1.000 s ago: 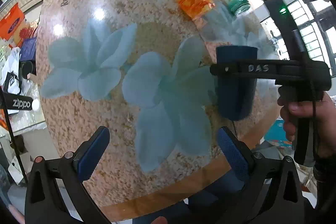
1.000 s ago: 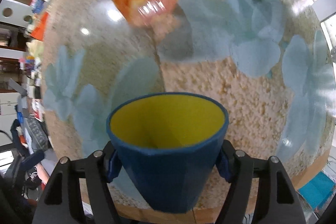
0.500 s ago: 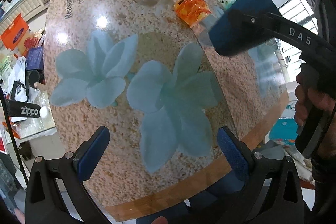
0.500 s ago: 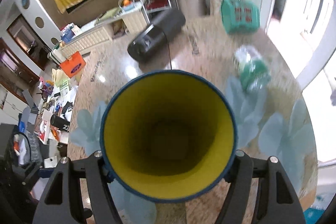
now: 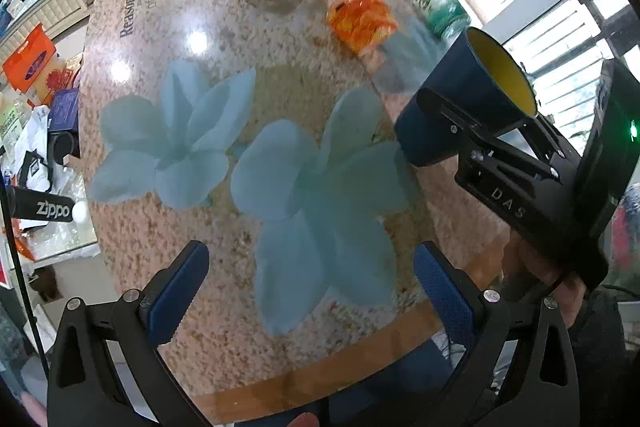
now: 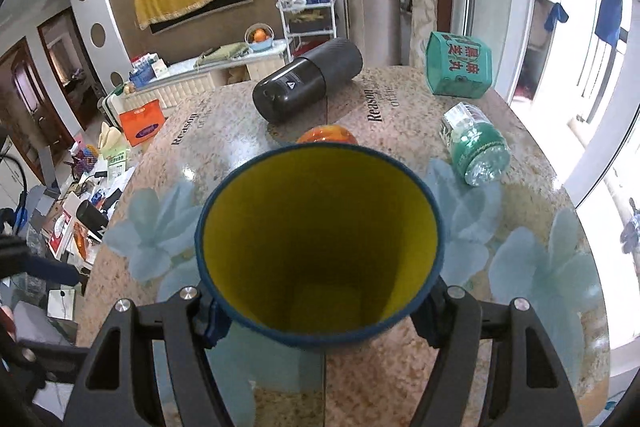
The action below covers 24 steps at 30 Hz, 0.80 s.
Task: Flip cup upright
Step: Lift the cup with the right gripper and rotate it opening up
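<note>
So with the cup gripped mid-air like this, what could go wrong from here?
1. The blue cup is tilted, mouth angled up and away, held off the table by the right gripper alone. Released now, it would likely tip or roll.
2. The grip sits on a tapered wall near the base, so the cup might slip while turning.
3. The orange jar and green bottle lie close by; a careless set-down could knock them.

The table (image 5: 168,27) has a shiny, speckled stone-like top. The cup (image 6: 320,247) looks like smooth, dull plastic. The left tongs (image 5: 310,291) are black plastic with bumpy blue pads (image 5: 440,291) and shiny metal screws.
</note>
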Tool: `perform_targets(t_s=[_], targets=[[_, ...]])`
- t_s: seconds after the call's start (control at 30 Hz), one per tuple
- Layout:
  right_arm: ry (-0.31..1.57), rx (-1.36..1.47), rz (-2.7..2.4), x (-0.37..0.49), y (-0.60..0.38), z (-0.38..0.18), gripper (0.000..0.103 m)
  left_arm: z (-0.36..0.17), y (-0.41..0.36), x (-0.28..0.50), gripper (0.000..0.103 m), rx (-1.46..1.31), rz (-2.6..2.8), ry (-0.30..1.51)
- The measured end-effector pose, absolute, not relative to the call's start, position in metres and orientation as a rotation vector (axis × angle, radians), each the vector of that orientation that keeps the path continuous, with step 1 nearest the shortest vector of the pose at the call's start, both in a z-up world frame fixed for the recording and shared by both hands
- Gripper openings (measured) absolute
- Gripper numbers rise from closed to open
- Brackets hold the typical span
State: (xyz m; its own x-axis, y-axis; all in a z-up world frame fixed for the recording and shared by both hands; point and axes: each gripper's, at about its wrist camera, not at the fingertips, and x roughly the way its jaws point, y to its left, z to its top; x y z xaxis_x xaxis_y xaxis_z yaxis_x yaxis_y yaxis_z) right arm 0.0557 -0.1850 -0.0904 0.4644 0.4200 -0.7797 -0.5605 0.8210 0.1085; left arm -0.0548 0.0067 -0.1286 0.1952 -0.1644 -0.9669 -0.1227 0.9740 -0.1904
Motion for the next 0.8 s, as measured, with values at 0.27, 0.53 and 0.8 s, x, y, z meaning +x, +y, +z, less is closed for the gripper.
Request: perform_targets(t_s=[0.27,0.53,0.8], targets=[[0.866,-0.140,0.631,0.038,-0.188,-0.105,0.069,-0.136,0.003,-0.067,0.103,-0.184,-0.019,1.410],[0.793,-0.146,0.639,0.025,-0.188,-0.110,0.070,-0.139,0.007,-0.075,0.103,-0.202,-0.013,1.425],[0.762,-0.170,0.644,0.018,-0.184,-0.116,0.074,-0.144,0.011,-0.082,0.103,-0.195,0.001,1.444]])
